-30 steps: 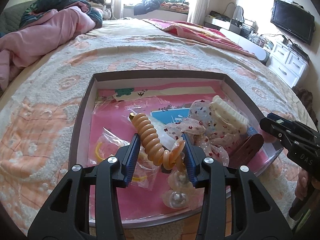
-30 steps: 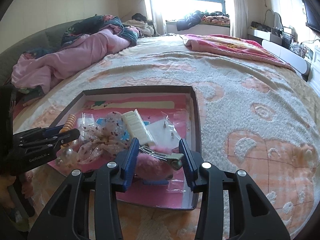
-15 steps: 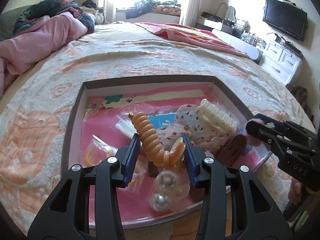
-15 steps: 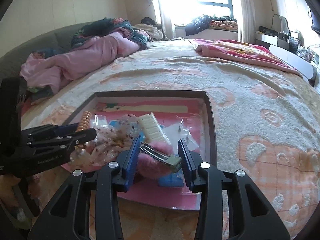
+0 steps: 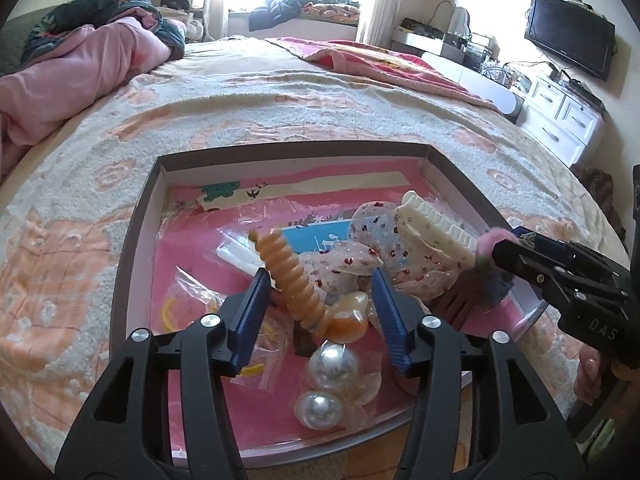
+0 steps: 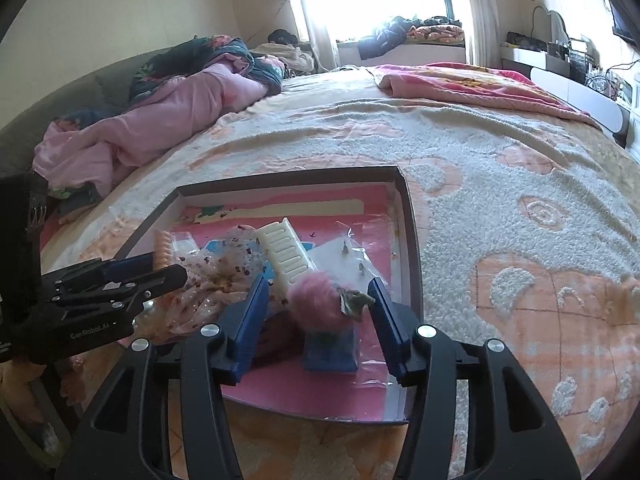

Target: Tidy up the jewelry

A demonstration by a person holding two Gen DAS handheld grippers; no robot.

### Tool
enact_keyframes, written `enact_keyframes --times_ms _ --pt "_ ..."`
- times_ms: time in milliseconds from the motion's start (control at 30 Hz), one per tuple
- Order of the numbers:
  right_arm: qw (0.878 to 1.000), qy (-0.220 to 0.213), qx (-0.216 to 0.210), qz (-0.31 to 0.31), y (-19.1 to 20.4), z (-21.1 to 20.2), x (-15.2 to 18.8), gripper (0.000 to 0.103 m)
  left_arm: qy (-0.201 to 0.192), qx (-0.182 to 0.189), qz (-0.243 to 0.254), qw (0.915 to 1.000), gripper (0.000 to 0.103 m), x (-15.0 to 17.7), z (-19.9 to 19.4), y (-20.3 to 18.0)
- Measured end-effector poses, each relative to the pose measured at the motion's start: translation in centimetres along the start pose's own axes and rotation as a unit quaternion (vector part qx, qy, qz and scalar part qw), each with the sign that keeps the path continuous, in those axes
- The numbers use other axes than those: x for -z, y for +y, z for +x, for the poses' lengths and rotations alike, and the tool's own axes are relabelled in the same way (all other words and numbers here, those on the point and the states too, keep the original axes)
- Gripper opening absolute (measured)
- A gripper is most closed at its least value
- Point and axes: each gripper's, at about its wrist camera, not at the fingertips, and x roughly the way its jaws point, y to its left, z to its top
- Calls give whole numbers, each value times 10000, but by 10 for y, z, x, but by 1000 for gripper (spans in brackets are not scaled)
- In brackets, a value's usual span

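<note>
My left gripper (image 5: 320,300) hangs over the near part of the tray (image 5: 132,240), its blue pads spread wide. An orange spiral hair tie (image 5: 290,276) rises at a slant between them, near the left pad, though I cannot tell whether it touches; nothing is clamped. Under it lie an amber bead piece (image 5: 350,316) and two pearl balls (image 5: 326,380) in clear wrap. At the tray's left side a yellow ring (image 5: 170,312) lies in a plastic bag. Further right a speckled sheer scrunchie (image 5: 360,256) is heaped beside a cream claw clip (image 5: 436,236), and a dark brown comb (image 5: 460,300) pokes out below them.

My right gripper (image 6: 316,308) is over the tray's near right corner, pads equally wide apart. A pink fluffy pompom clip (image 6: 320,300) is between them, its metal clip end (image 6: 354,302) close to the right pad, with a visible gap on the left, so I am not gripping it. A blue card (image 6: 330,350) lies beneath it. The tray rests on a cream and peach bedspread (image 6: 500,200).
</note>
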Motion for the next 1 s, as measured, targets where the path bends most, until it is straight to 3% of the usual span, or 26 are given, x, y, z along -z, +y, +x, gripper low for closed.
enact_keyframes --times_ms 267,567,700,1000 --pt "9999 -106 57 -40 3 -11 2 64 -47 -28 -21 10000 60 0 -8 -1" --pt "9988 -442 192 -100 6 -36 0 88 -196 -42 -146 9997 90 -1 -26 4" --pt "9980 -560 257 -163 7 -46 1 95 -300 -79 -195 9993 92 1 -35 5" --pt "9963 -766 353 -165 11 -65 6 96 -492 -188 -222 9984 92 10 -65 4"
